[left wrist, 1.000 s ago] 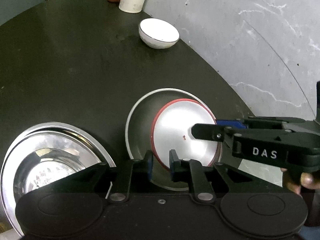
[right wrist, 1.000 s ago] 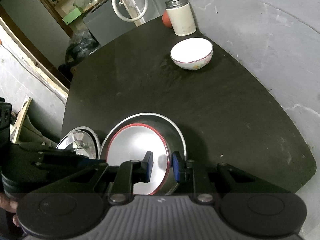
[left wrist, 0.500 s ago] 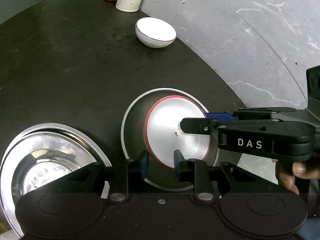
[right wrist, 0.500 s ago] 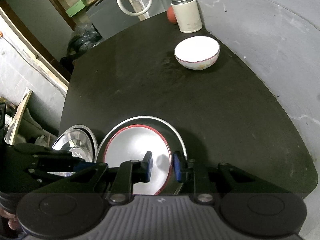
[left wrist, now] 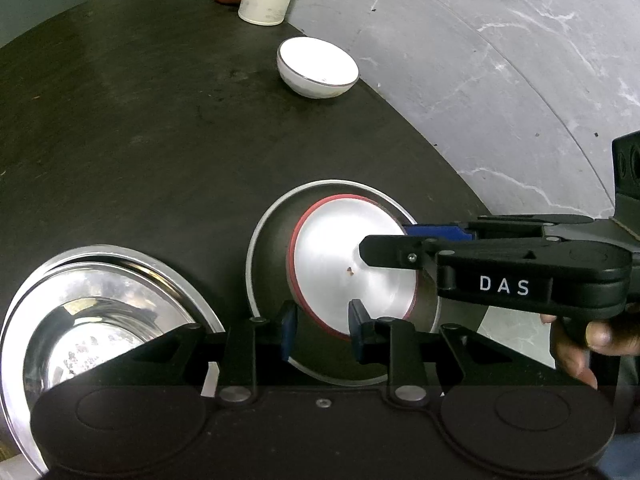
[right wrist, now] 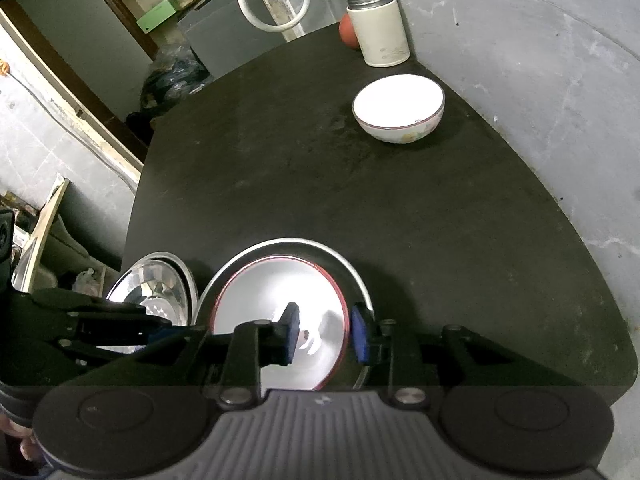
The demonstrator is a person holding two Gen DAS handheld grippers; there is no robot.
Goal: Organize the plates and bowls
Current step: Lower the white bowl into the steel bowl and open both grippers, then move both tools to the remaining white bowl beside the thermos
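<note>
Currently both tongs were apart: left gripper (left wrist: 322, 330) and right gripper (right wrist: 325, 334) each straddled the red-rimmed plate (left wrist: 352, 268), gripping nothing. It sat nested in the larger steel plate (left wrist: 264, 240); steel bowl stack (left wrist: 92, 320) just beside. Remaining, I'd judge: white bowl (right wrist: 398, 108), well apart near the canister (right wrist: 378, 26).

The steel bowl (left wrist: 92, 320) at 8 o'clock in the left wrist view is cut by the picture's edge and partly hidden behind the left tongs (left wrist: 322, 330). The red ball (right wrist: 347, 32) at 1 o'clock in the right wrist view is mostly hidden behind the white canister (right wrist: 380, 28). The speck on the red-rimmed plate (left wrist: 352, 276) is too small to identify.
</note>
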